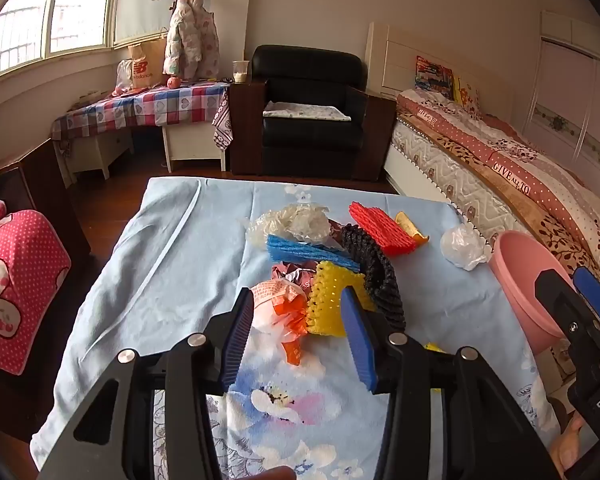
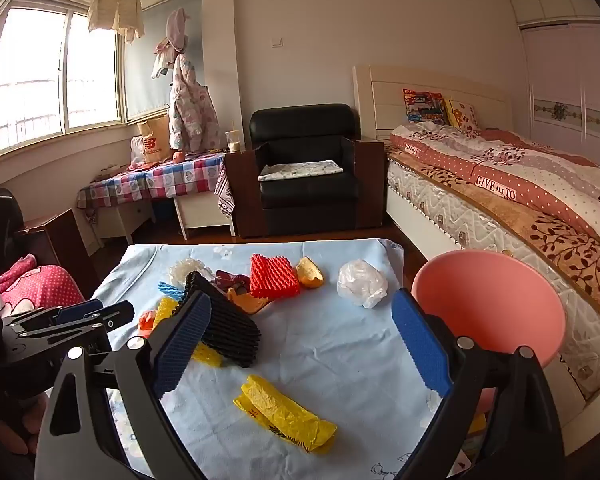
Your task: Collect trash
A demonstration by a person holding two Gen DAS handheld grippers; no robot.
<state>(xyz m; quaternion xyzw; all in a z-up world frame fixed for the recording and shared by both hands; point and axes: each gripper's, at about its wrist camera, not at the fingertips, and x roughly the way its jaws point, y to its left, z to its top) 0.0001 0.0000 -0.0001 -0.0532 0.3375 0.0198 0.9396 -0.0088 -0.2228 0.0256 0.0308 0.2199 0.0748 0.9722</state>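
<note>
Currently | left gripper parted, astride orange-white bag, ungripped | right gripper wide, empty, above yellow bag | pink bin right, ready for drops

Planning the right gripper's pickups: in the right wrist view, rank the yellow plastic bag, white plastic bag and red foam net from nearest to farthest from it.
1. Yellow plastic bag: nearest, just ahead, between the open jaws.
2. White plastic bag: mid-table, toward the right.
3. Red foam net: far side, centre; close to the white bag's range.
</note>
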